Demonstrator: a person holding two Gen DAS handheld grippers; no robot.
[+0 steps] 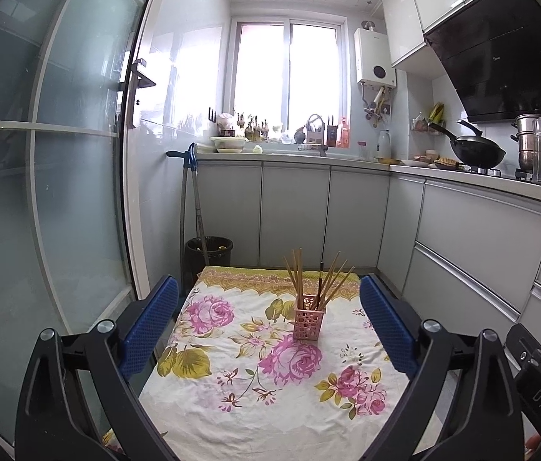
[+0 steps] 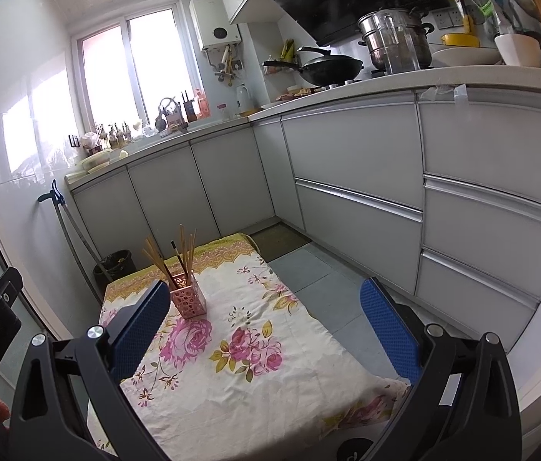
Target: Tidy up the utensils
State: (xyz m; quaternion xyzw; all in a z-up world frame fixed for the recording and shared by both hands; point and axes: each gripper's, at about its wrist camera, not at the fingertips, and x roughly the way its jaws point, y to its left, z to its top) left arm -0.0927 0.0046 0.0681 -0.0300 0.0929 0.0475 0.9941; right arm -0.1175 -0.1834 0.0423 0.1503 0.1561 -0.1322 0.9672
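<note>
The left gripper [image 1: 268, 320] hangs above the near end of the small table, its blue-padded fingers [image 1: 150, 320] spread wide with nothing between them. Straight ahead, framed almost centrally between the two pads, stands the pink perforated holder [image 1: 309, 322] on the floral tablecloth [image 1: 232, 403]. It sits toward the far end of the cloth, a little right of the gripper's midline and well apart from both pads. The chopsticks [image 1: 296, 282] rise out of the holder with their long axes near upright, fanning outward at the top — some lean left, some right, and one dark stick [image 1: 320, 282] stands among the pale wooden ones. Beyond the holder, past the far edge of the cloth, a black waste bin [image 1: 209, 251] sits on the floor.

The right gripper [image 2: 266, 324] is likewise splayed and empty. In this view the holder [image 2: 189, 299] lies off to the left, just beside the tip of the left-hand pad [image 2: 140, 330] and partly overlapped by it, not between the fingers. The chopsticks [image 2: 184, 255] again stand tall and loosely spread above the holder's rim, the dark one [image 2: 178, 259] among them.

Judging by the framing, the left gripper is the better lined up — the holder is dead ahead of it, whereas the right would have to swing leftward. No loose utensil shows on the cloth, so the sorting looks largely done.
</note>
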